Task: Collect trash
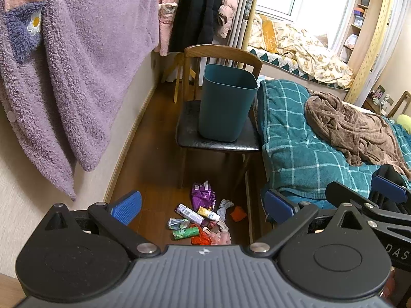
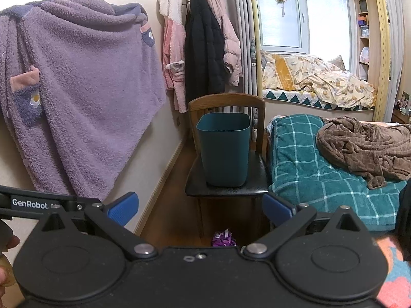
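Note:
A heap of trash [image 1: 203, 218] lies on the wooden floor in front of a chair: a purple foil wrapper [image 1: 202, 194], a green packet [image 1: 185, 233], white tissue [image 1: 224, 206], an orange scrap [image 1: 238, 213] and several other wrappers. A teal bin [image 1: 226, 102] stands upright on the chair's black seat [image 1: 190, 131]. My left gripper [image 1: 203, 206] is open above the heap, holding nothing. The right gripper [image 2: 200, 208] is open too, level with the chair seat [image 2: 195, 187], facing the bin [image 2: 224, 148]. Only the purple wrapper [image 2: 223, 240] shows in the right wrist view.
A purple fleece robe [image 1: 72, 77] hangs on the left wall, with more coats [image 1: 203, 10] behind the chair. A bed with a teal checked blanket [image 1: 303, 148] and a brown throw [image 1: 354, 128] fills the right side. The floor strip between wall and bed is narrow.

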`<state>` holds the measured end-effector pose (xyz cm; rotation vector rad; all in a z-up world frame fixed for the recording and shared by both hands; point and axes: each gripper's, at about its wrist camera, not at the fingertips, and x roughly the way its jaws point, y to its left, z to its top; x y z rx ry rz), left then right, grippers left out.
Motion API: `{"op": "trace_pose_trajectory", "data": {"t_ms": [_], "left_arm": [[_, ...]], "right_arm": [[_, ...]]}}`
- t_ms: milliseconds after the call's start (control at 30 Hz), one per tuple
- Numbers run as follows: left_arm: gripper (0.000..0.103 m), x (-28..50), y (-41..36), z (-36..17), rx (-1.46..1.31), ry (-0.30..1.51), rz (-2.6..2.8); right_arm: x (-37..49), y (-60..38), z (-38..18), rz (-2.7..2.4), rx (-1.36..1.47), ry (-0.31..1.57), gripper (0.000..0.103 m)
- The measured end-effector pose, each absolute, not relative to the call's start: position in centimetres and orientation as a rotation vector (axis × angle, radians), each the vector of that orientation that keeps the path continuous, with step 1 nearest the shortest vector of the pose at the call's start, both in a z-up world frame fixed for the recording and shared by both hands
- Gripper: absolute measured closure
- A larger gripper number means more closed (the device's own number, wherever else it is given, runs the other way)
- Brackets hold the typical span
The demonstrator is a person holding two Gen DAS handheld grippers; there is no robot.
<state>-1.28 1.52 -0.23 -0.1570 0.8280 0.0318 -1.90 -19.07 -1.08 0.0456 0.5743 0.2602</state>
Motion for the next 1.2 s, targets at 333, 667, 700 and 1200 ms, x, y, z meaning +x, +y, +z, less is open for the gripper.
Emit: {"op": "trace_pose_trajectory", "data": {"t_ms": [333,667,700,1200], "left_arm": [[0.0,-0.6,1.3,0.2,-0.149,0.81,0.032],[0.0,2.4,-0.3,-0.3,-0.137,0.833,0.012],[0.0,2.9,-0.7,-0.4,-0.136,0.838,0.011],[0.0,17.2,-5.7,-4.7,-0.218,0.912,0.064]], "right_arm": [[-1.4,-19.4,-0.8,0.263,0.044,0.559,0.0],[0.2,-20.0,-0.9,0.276,0.023,0.554,0.0],[0.7,-20.1,-1.0,0.28,0.021,0.554,0.0],[14.4,-25.1,-4.1,0.379,-0.007,0.605,0.0]]}}
